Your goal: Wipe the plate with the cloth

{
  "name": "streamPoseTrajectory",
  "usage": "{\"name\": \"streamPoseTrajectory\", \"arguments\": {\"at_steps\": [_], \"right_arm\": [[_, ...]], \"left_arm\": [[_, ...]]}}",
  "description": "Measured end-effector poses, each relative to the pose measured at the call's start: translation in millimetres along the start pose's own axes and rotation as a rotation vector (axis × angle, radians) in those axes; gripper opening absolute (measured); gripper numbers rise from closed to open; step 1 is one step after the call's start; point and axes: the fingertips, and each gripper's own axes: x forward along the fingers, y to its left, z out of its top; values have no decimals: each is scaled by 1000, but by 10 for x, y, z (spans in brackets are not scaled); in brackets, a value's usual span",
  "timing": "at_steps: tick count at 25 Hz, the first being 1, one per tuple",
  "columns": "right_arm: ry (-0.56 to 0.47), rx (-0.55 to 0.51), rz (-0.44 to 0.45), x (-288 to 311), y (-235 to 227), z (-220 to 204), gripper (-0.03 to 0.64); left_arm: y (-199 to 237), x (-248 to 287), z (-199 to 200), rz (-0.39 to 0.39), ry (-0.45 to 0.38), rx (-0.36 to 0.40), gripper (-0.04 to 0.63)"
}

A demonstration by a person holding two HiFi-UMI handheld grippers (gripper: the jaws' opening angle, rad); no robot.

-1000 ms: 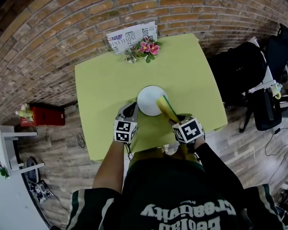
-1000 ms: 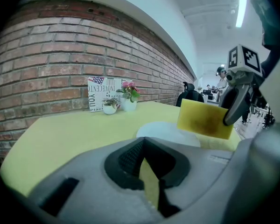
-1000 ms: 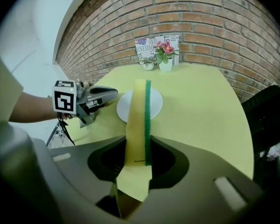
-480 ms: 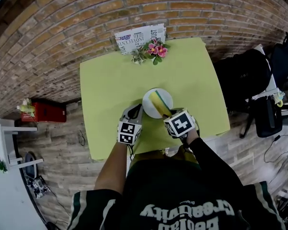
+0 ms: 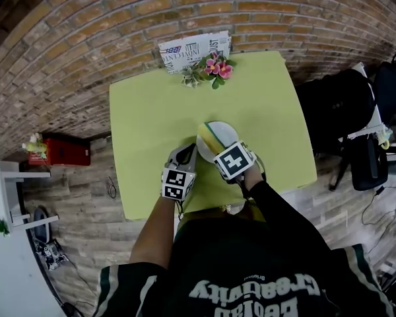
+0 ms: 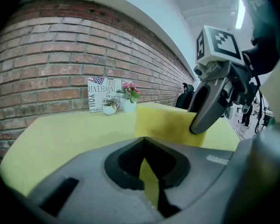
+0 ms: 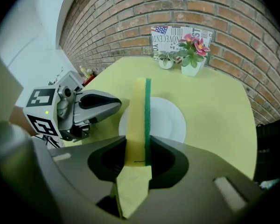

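A white plate (image 5: 227,131) lies on the green table (image 5: 152,114), close to its near edge. My right gripper (image 5: 222,148) is shut on the cloth (image 5: 212,136), a yellow sponge pad with a green face. The cloth stands edgewise over the plate's left half. In the right gripper view the cloth (image 7: 140,108) runs from the right gripper (image 7: 139,146) out over the plate (image 7: 170,118). My left gripper (image 5: 187,152) is shut, its tips at the plate's left rim (image 7: 100,104). The left gripper view shows the left gripper (image 6: 148,168), with the cloth (image 6: 163,122) just beyond it; the plate is hidden there.
A small pot of pink flowers (image 5: 212,67) and a printed card (image 5: 193,47) stand at the table's far edge. Black bags and a chair (image 5: 336,104) stand on the floor to the right. A red box (image 5: 67,153) sits by the wall on the left.
My right gripper has carried the cloth leftwards across the plate, from its right rim to its left half. The left gripper has stayed at the plate's left rim.
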Motion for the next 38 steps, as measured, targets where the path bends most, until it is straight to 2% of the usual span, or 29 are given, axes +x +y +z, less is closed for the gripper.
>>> {"name": "streamPoseTrajectory", "arguments": {"at_steps": [8,32,38], "right_arm": [[2,15,-11,-15,-76,-12,129],[-19,185,-104,-206,-720,-372,130],[-37,156,-102,-239,-648,-341,130]], "left_arm": [[-10,1,0,-3,3,0,2],[-5,10,-6,0,7,5,3],[-5,9,-2,-1,8,8,2]]}}
